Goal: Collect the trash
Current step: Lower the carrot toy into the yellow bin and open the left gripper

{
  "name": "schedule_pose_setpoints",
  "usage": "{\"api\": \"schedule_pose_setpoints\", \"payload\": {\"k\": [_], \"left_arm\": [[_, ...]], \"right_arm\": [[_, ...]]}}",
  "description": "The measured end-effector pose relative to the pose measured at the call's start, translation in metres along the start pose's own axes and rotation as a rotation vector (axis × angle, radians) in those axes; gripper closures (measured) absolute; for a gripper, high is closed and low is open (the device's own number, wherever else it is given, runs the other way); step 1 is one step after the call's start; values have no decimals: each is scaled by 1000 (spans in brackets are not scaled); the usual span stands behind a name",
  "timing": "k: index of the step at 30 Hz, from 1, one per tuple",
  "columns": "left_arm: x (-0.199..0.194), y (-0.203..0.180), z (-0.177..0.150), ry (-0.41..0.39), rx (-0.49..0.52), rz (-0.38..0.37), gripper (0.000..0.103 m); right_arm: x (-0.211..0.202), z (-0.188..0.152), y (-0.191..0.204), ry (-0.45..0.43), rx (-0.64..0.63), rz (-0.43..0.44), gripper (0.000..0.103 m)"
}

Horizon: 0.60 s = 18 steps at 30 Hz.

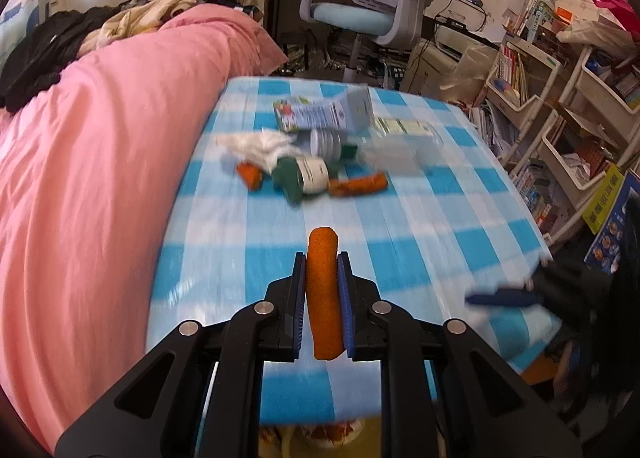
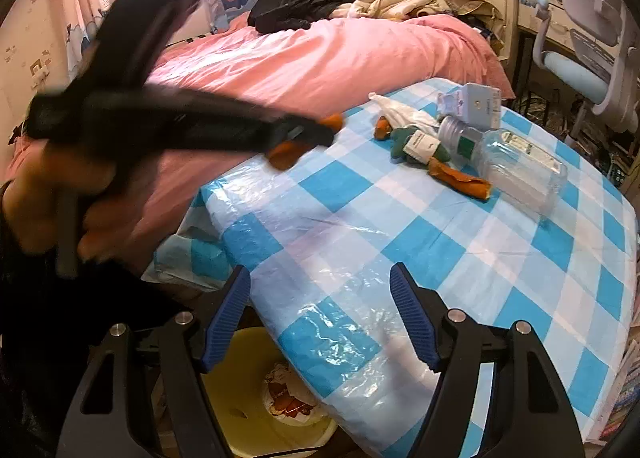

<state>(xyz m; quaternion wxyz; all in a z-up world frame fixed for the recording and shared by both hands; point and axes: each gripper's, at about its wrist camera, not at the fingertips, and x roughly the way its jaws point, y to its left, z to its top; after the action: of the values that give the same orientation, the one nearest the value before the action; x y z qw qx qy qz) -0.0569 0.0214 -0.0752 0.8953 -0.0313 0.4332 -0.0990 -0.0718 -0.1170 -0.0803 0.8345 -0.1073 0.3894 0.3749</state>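
- Currently, your left gripper (image 1: 323, 298) sits at lower centre of the left wrist view, jaws pressed on an orange peel strip (image 1: 323, 290) held clear above the table (image 1: 420, 218); one piece in hand, not yet binned.
- Below it, at the bottom edge of that view, a slice of the yellow bin (image 2: 248, 410) shows under the table edge; in the right wrist view it lies lower left of centre with peel-coloured scraps already in it, so you appear to be past the start.
- Left on the table, across the upper middle of the left wrist view from left to right: white tissue (image 1: 256, 144), small peel piece (image 1: 250, 175), green-capped bottle (image 1: 306, 174), long peel piece (image 1: 358, 185), carton (image 1: 324, 112), clear plastic bottle (image 1: 396, 150). Most of the load remains.
- Your right gripper (image 2: 320, 318), bottom centre of the right wrist view, stands wide apart and holds nothing.
- Hard to read: the left gripper smears across the left half of the right wrist view; the bin's rim is largely cut off by fingers and tablecloth; the clear bottle is blurred in the left wrist view; the bin's contents cannot be counted.
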Motion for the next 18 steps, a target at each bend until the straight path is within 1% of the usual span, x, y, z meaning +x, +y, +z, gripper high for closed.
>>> {"api": "schedule_pose_setpoints", "payload": {"k": [4, 8, 10, 11, 12, 15, 18], "left_arm": [[-9, -13, -38, 56, 12, -28, 88], [-6, -33, -80, 171, 46, -83, 88], [-3, -45, -102, 242, 80, -106, 86], [-3, -49, -108, 250, 94, -100, 82], [-4, -53, -114, 259, 116, -90, 74], [-13, -54, -116, 225, 129, -62, 62], [-25, -43, -106, 144, 82, -24, 58]], "right_arm": [[-2, -2, -6, -1, 12, -42, 32], [-4, -4, -14, -2, 33, -97, 32], [-5, -4, -18, -4, 43, -104, 32], [-6, -5, -19, -6, 47, -106, 32], [-7, -5, -19, -8, 50, -108, 32], [-8, -6, -19, -7, 49, -112, 32], [-9, -7, -19, -7, 49, -111, 32]]}}
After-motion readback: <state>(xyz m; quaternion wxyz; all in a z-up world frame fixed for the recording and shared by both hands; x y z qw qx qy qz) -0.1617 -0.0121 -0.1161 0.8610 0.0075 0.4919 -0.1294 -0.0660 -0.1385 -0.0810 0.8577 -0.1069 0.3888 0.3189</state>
